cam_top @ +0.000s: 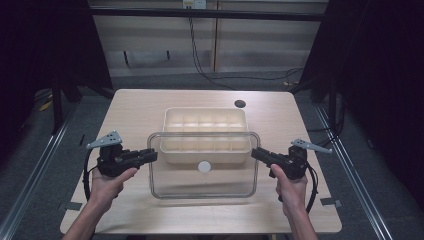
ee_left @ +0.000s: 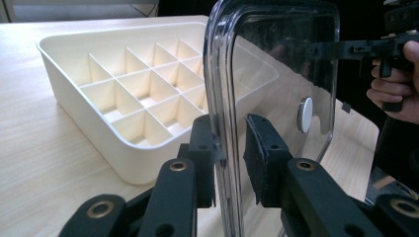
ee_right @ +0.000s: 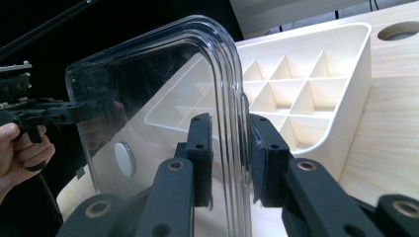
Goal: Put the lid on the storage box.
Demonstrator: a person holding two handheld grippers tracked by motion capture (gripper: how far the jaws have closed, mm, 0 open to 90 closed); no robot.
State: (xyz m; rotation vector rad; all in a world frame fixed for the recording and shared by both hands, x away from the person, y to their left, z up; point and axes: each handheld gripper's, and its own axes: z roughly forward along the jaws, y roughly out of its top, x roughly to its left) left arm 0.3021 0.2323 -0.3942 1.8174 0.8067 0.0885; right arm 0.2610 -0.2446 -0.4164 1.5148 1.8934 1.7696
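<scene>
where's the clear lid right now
In the high view the clear lid is mid-table, held by its short edges between the left gripper and right gripper, overlapping the near side of the cream divided tray.

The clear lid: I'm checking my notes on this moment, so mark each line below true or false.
1. Both grippers clamp the clear lid, the left gripper on its left edge, the right gripper on its right edge. True.
2. The lid is snapped shut on the cream box. False: it is held up, overlapping the box's near part.
3. The box is divided into compartments. True.
4. The compartments hold screws. False: those visible look empty.
5. A round white disc sits on the lid. True.
</scene>
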